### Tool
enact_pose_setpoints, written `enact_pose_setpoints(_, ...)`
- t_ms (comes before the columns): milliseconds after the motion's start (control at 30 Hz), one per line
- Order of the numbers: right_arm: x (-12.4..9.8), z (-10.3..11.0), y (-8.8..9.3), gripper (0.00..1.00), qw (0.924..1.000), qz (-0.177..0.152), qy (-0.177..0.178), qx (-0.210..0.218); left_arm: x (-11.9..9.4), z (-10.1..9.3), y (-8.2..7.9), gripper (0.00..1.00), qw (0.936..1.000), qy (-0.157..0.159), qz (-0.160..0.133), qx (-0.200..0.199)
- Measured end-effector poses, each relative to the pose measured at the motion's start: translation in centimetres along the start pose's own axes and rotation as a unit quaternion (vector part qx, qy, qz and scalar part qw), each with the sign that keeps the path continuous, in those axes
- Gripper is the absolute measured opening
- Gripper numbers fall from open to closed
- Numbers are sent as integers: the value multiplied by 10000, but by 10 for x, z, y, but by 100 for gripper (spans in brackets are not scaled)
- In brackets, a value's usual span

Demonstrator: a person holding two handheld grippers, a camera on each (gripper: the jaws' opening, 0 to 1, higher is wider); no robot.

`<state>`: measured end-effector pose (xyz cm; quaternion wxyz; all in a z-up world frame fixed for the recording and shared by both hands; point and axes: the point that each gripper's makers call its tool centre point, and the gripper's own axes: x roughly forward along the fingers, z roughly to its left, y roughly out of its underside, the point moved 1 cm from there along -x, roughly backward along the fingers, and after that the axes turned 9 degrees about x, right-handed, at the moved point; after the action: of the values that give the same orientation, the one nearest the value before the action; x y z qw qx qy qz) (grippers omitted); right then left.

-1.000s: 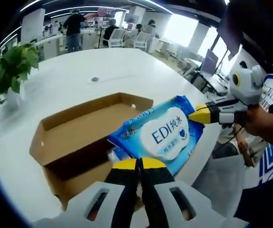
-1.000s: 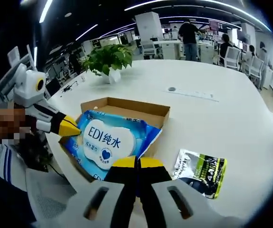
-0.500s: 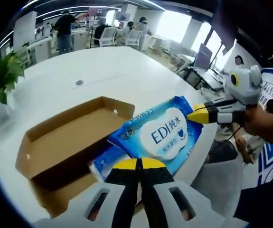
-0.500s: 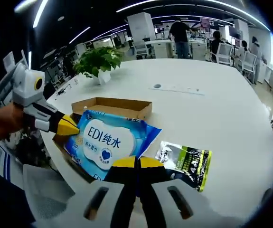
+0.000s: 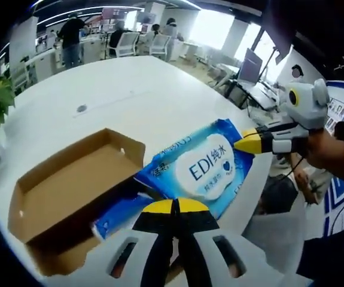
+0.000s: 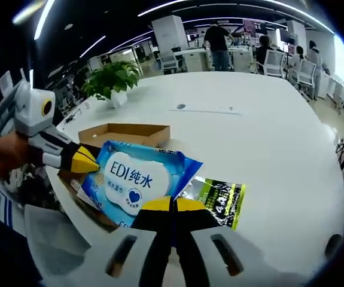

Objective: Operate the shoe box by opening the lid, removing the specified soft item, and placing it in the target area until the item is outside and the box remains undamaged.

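Office desks ring a white table (image 6: 267, 125) whose near edge carries an open cardboard shoe box (image 5: 64, 191). Left gripper (image 5: 174, 206) and right gripper (image 6: 173, 204) each clench opposite ends of the blue wet-wipes pack (image 6: 139, 179) above it.

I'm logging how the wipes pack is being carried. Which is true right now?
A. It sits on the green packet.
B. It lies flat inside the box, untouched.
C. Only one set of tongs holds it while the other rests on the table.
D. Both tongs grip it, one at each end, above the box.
D: the wipes pack is pinched by the right tongs at one end and the left tongs at the other, above the box.
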<state>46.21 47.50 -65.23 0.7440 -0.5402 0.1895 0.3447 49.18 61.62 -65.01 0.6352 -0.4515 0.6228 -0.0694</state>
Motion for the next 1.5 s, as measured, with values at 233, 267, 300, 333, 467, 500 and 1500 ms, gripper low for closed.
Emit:
enact_pose_setpoints(233,-6,-23,1,0,9999,-4,76,97,21,-12,-12,0,9999,115,73,70)
enact_pose_setpoints(267,-7,-27,1,0,9999,-1,90,103,24,-14,-14,0,9999,130,76,77)
enact_pose_setpoints(300,-8,-30,1,0,9999,1,100,110,25,-16,-15,0,9998,136,74,84)
enact_pose_setpoints(333,-8,-33,1,0,9999,-3,110,125,29,-18,-16,0,9998,147,93,105)
enact_pose_setpoints(467,-10,-42,-1,0,9998,-19,134,149,37,-23,-19,0,9997,176,119,102)
enact_pose_setpoints(500,-10,-45,-1,0,9998,-9,142,145,39,-23,-20,0,9997,180,118,93)
enact_pose_setpoints(1500,24,-91,15,0,9989,285,142,355,99,-12,-14,0,9985,253,479,-17)
